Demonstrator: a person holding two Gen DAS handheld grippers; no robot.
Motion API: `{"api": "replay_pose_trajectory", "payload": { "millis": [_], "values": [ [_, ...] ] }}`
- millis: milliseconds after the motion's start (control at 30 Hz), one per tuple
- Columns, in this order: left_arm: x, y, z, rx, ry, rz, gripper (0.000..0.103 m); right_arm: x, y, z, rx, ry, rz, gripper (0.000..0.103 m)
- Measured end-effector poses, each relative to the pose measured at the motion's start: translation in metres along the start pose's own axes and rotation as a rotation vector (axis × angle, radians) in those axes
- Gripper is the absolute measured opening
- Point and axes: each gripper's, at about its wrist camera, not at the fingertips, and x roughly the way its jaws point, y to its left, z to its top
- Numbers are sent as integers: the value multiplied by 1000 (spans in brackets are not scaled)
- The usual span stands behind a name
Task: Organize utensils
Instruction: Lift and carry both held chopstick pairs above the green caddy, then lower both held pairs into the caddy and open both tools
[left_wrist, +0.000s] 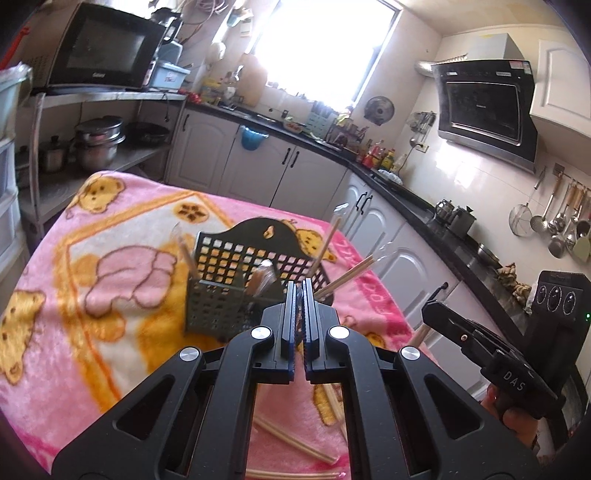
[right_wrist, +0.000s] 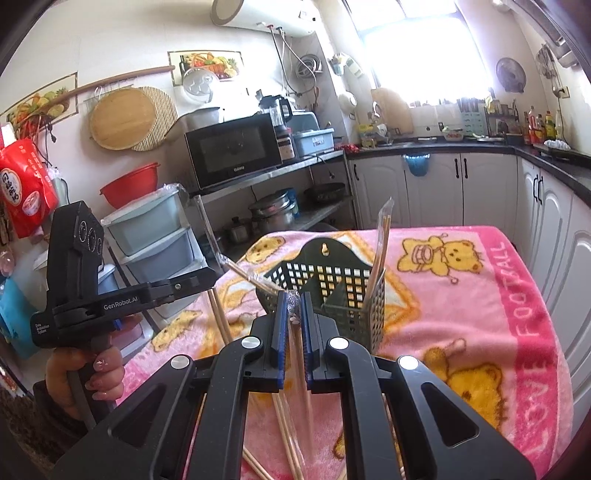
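Note:
A dark green perforated utensil basket (left_wrist: 236, 280) (right_wrist: 343, 291) stands on the pink bear blanket (left_wrist: 110, 258) (right_wrist: 461, 295). Wrapped wooden chopsticks (left_wrist: 325, 240) (right_wrist: 382, 251) stand tilted in it. My left gripper (left_wrist: 300, 291) is shut on something thin with a clear wrapper, just in front of the basket. My right gripper (right_wrist: 293, 301) is shut on a plastic-wrapped pair of chopsticks (right_wrist: 297, 369) that hangs down below the jaws. Loose chopsticks (left_wrist: 295, 439) (right_wrist: 280, 443) lie on the blanket near me.
The right gripper body (left_wrist: 491, 350) shows at the left view's right side; the left gripper body (right_wrist: 110, 299) shows at the right view's left side. Kitchen cabinets (left_wrist: 280, 166), a shelf with a microwave (right_wrist: 236, 151) and pots (left_wrist: 96, 140) surround the table.

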Motion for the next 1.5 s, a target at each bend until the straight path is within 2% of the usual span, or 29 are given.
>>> {"api": "replay_pose_trajectory", "payload": {
  "millis": [467, 767, 1167, 1500],
  "values": [
    [-3, -28, 34, 54, -60, -55, 1, -16, 1, 23, -23, -79, -3, 7],
    [-10, -50, 62, 105, -131, -82, 1, -22, 5, 43, -49, -142, 1, 7],
    [-16, -65, 94, 136, -214, -87, 1, -34, -1, 84, -62, -257, 11, 7],
    [-9, -64, 114, 147, -250, -53, 1, -25, -2, 115, -88, -305, -7, 7]
  ]
}}
